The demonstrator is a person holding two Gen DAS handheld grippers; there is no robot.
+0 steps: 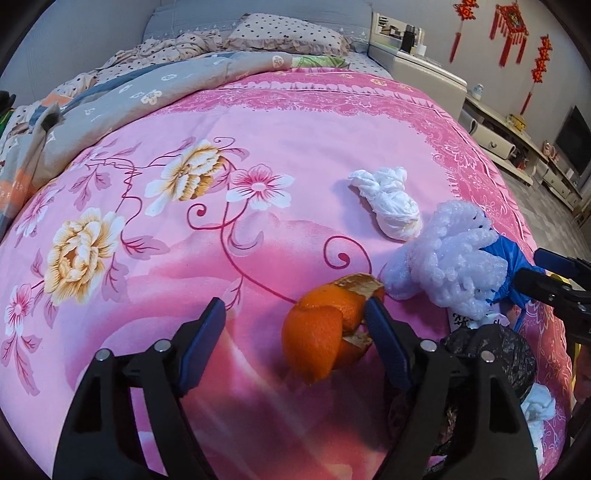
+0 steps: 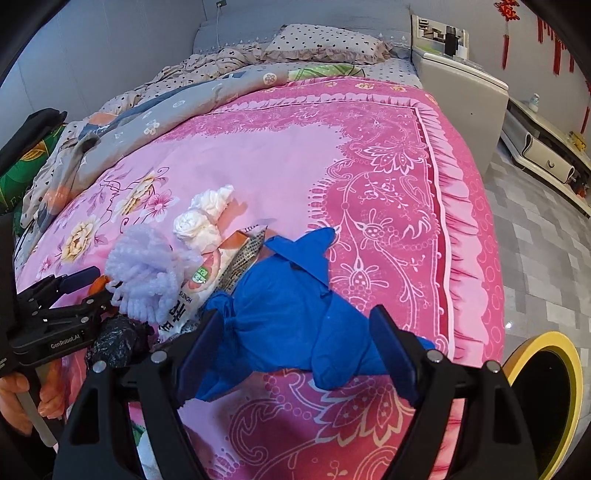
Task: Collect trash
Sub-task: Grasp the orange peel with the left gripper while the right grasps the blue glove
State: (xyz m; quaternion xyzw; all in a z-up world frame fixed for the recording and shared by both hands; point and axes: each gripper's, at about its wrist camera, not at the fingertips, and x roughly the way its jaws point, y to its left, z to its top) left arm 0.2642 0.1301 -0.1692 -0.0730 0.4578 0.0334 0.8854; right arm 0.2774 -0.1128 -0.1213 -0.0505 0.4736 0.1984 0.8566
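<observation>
Trash lies on a pink flowered bedspread. An orange peel sits between my left gripper's open fingers, against the right fingertip. Beyond it lie a white foam wrap and a crumpled white tissue. My right gripper is open around a crumpled blue bag. The right wrist view also shows the foam wrap, the tissue, a printed snack packet and a black plastic bag.
A bin with a yellow rim stands on the grey floor at the bed's right side. A quilt and a dotted pillow lie at the bed's head. A white nightstand is beyond the bed.
</observation>
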